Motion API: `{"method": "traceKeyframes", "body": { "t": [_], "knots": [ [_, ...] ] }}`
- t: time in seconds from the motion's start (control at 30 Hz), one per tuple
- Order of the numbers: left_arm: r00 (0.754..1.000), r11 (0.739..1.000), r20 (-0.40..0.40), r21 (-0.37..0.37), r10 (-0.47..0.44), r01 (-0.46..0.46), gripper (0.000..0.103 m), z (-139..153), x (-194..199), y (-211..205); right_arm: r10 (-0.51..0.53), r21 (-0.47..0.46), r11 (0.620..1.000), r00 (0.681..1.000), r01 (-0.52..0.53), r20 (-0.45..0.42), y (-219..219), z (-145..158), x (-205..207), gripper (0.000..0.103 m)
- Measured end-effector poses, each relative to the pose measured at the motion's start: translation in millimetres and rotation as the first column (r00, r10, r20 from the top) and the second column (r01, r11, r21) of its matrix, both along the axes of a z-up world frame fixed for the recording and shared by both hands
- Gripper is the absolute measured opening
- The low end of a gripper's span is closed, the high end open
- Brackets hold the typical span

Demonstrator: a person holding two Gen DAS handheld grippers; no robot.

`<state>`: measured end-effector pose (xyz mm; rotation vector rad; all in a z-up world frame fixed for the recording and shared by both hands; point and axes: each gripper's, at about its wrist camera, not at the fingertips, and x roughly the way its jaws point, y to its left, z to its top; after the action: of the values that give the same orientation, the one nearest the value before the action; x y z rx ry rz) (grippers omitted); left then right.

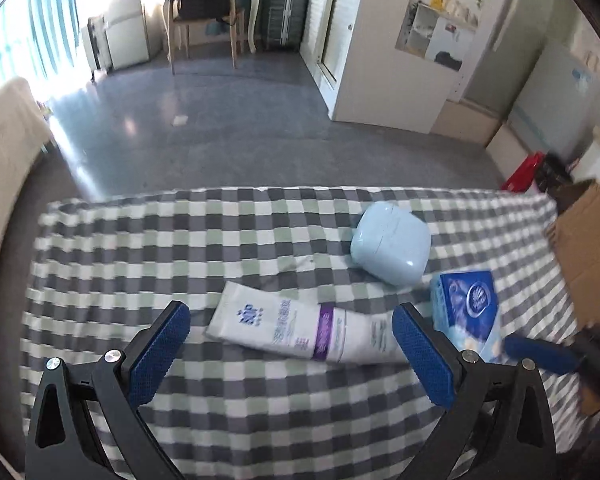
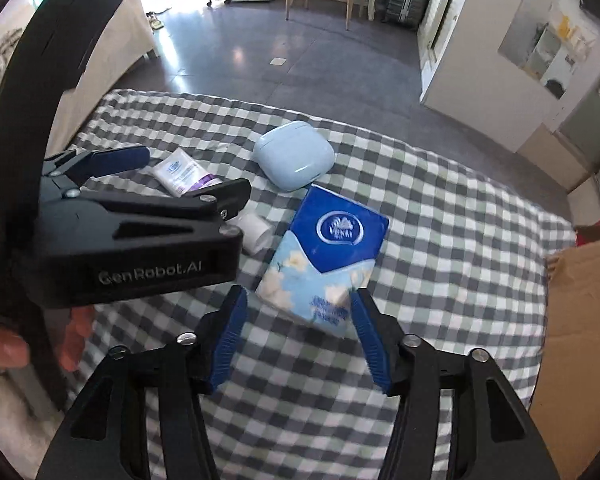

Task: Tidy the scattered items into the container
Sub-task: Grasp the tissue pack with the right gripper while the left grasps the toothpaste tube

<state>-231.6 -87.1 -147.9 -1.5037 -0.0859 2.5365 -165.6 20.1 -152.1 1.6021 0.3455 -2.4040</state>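
Tissue pack (image 2: 324, 256) flat on checked cloth (image 2: 440, 240), near end between spread right gripper (image 2: 298, 334) pads, untouched; lower squarely, close across width; left gripper (image 1: 290, 344) open over tube (image 1: 300, 330); cardboard box (image 2: 580, 320) at right.

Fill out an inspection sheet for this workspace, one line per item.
Surface: checked cloth covering the table, slightly rumpled.
Job's things: cream tube, pale blue case and blue tissue pack lying loose on the cloth; cardboard box at the right edge.
Clutter: nothing seen.
Grippers: left gripper open above the tube; right gripper open, straddling the tissue pack's near end, pads not pressing.
Cables: nothing seen.
Surroundings: grey floor, wooden chair, white cabinet.
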Motion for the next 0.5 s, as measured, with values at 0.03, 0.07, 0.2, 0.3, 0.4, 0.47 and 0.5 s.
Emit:
{"method": "traceKeyframes", "body": {
  "t": [0.03,0.07,0.2,0.3,0.4,0.47,0.5],
  "knots": [
    [1.000,1.000,0.016,0.016,0.008,-0.008,0.103,-1.3,-2.6,-2.4,-0.001,0.010,1.000,1.000,0.001,-0.010,-2.1,-1.3,-0.5,0.061],
    [1.000,1.000,0.026,0.022,0.016,-0.016,0.103,-1.2,-3.4,-4.2,-0.002,0.014,1.000,1.000,0.002,-0.015,-3.5,-2.4,-0.9,0.063],
    [0.996,0.999,0.076,0.013,0.039,-0.040,0.103,2.1,4.2,-6.5,-0.007,0.072,0.997,0.999,0.011,-0.052,-8.4,-11.3,-3.1,0.068],
    [0.989,0.996,0.122,0.012,0.087,-0.089,0.103,2.5,10.4,-8.8,-0.012,0.085,0.996,0.998,0.017,-0.064,-6.8,-15.3,-2.4,0.070],
    [0.982,0.994,0.151,-0.012,0.112,-0.111,0.103,5.4,16.3,-7.0,-0.015,0.072,0.997,0.998,0.020,-0.069,-1.7,-16.2,0.3,0.068],
    [0.981,0.992,0.153,-0.014,0.123,-0.123,0.101,5.9,17.7,-2.8,-0.021,0.040,0.999,0.998,0.023,-0.059,3.9,-16.9,0.1,0.055],
    [0.981,0.992,0.150,-0.007,0.122,-0.122,0.099,6.2,18.7,-1.7,-0.027,0.025,0.999,0.998,0.028,-0.055,6.5,-16.9,-1.3,0.054]
  ]
}}
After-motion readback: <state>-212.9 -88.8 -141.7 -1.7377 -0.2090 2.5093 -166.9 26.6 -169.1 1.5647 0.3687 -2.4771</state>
